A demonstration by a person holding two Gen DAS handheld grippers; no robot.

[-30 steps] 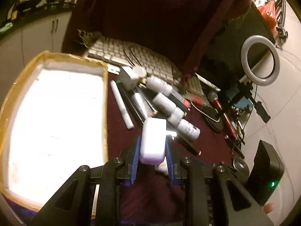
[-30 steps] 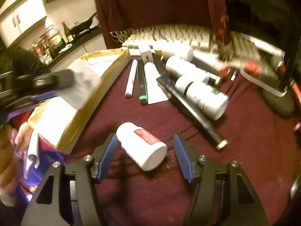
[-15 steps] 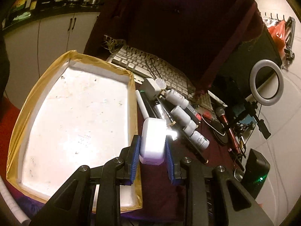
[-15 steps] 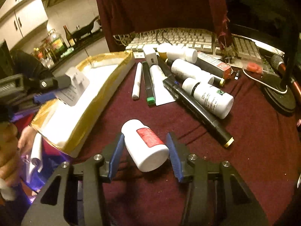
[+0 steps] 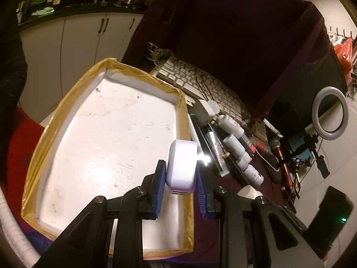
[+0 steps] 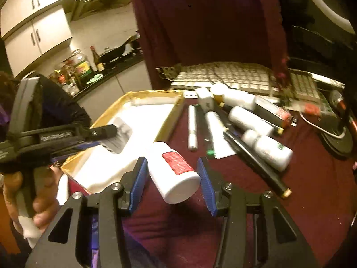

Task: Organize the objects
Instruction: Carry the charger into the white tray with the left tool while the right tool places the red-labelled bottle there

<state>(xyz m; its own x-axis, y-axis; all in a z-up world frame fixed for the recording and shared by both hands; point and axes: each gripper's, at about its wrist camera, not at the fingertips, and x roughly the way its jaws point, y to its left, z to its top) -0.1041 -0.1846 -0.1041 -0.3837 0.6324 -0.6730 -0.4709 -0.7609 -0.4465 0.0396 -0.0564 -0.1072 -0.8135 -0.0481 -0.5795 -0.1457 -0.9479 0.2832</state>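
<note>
With the left tool point(image 5: 181, 178) clamped on the charger point(image 5: 182, 165) over the tray point(image 5: 111, 71) and the right tool point(image 6: 171, 178) apparently clamped on the bottle point(image 6: 175, 174) just beside it, each should be lowered inside before release.

White kitchen cabinets point(image 5: 84, 44) behind; dark counter point(image 5: 78, 6) (pans on top); dim warm light

left wrist: down over tray point(image 5: 73, 102) | right wrist: down across table | shared: tray, keyboard point(image 5: 200, 87)
</note>
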